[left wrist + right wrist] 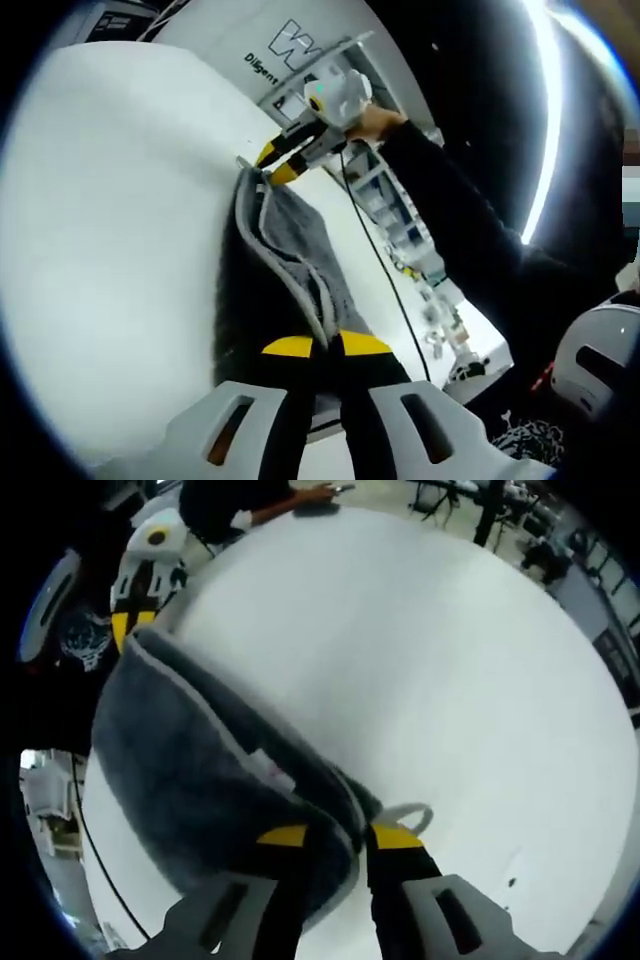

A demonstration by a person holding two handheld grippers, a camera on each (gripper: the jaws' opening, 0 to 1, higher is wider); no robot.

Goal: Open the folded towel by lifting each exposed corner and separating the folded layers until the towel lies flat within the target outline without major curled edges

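I had one grey towel [200, 770] strung between my two grippers, its long axis running from one to the other above the white worktop [450, 660]. My left gripper [325, 345] was clamped narrow on one end, and my right gripper [335, 835] pinched the opposite end, beside a small hanging loop [410, 815]. Both were equally near, each at its own corner. Layers looked doubled, so I judged the next move to be pulling the ends apart.

A white table [450, 680] bears a thin black cable [385, 275].
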